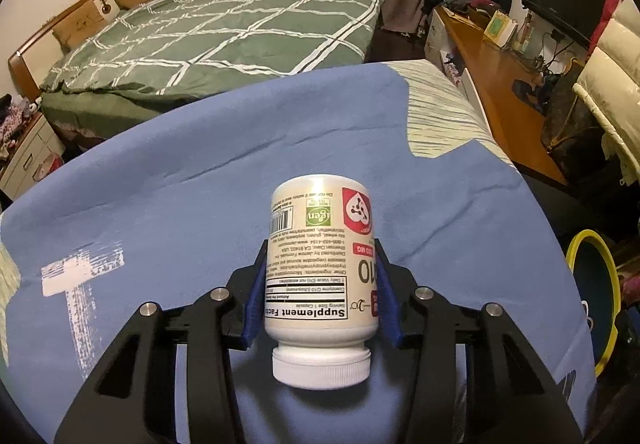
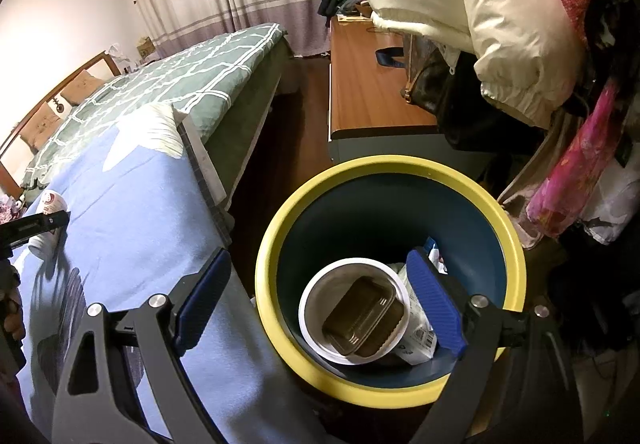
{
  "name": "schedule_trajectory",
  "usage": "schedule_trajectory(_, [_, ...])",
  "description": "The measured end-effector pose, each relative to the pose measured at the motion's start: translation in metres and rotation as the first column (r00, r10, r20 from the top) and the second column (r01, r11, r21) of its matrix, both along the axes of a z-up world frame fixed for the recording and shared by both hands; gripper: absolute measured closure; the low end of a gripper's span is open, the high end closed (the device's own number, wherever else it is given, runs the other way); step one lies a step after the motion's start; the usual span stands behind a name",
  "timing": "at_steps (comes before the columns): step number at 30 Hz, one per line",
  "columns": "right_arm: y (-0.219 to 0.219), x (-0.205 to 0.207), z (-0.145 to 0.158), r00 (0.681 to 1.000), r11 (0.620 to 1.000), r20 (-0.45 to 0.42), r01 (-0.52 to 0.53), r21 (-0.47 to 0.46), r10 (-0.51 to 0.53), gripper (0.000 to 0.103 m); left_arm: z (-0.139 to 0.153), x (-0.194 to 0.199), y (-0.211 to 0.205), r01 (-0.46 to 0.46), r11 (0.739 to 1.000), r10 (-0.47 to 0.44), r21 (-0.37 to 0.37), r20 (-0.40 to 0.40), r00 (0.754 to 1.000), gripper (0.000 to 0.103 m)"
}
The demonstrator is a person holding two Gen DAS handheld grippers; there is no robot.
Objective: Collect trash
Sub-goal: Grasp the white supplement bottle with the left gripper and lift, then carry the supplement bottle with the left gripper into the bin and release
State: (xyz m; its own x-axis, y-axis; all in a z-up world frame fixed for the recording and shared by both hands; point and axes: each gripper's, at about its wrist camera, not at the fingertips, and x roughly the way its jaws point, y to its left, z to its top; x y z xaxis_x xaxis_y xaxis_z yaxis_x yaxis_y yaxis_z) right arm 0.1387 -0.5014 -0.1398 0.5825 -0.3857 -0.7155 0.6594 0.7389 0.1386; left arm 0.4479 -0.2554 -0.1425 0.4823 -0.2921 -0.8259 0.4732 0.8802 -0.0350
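Observation:
My left gripper (image 1: 320, 284) is shut on a white supplement bottle (image 1: 320, 264), cap toward the camera, held just above the blue blanket (image 1: 180, 184). The bottle and left gripper also show far left in the right wrist view (image 2: 50, 218). My right gripper (image 2: 320, 300) is open and empty, held over the yellow-rimmed dark blue trash bin (image 2: 276, 228). Inside the bin lie a white paper bowl (image 2: 316, 292) with a dark plastic container (image 2: 362, 310) in it, and a white wrapper (image 2: 418, 340). The bin's rim shows at the right edge of the left wrist view (image 1: 600, 268).
The blue blanket covers a bed or table with a striped sheet (image 1: 440, 112) beneath. A green checked bed (image 1: 224, 32) stands beyond. A wooden desk (image 2: 368, 84) with a bag, a white puffy jacket (image 2: 480, 4) and hanging clothes crowd the right side.

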Motion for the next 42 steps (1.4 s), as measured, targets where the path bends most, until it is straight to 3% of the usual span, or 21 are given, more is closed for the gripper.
schedule_trajectory(5, [0.003,-0.002,0.003,1.0,1.0,0.029,-0.006,-0.01,0.006,0.018,0.012,-0.025,-0.005,0.02,1.0,-0.019,-0.006,0.026,0.999,0.056])
schedule_trajectory(11, [0.014,-0.013,0.013,0.994,0.995,0.048,-0.091,-0.046,0.094,0.019,0.033,-0.071,-0.023,0.085,0.995,-0.082,-0.053,0.048,0.995,0.056])
schedule_trajectory(17, [0.013,-0.059,0.037,0.989,0.989,0.086,-0.116,-0.092,0.124,0.019,0.049,-0.116,-0.052,0.163,0.983,-0.159,-0.089,0.049,0.986,0.056])
schedule_trajectory(23, [0.002,-0.113,0.048,0.993,0.988,0.079,-0.082,-0.128,0.093,0.019,0.058,-0.173,-0.109,0.286,0.952,-0.284,-0.107,0.037,0.958,0.056])
schedule_trajectory(32, [-0.015,-0.175,0.037,0.998,0.994,0.064,-0.015,-0.108,0.022,0.019,0.037,-0.24,-0.21,0.434,0.897,-0.438,-0.084,-0.03,0.899,0.056])
schedule_trajectory(42, [-0.025,-0.201,0.034,0.995,0.997,0.098,0.011,-0.079,-0.004,0.019,-0.008,-0.273,-0.288,0.488,0.872,-0.487,-0.018,-0.112,0.866,0.056])
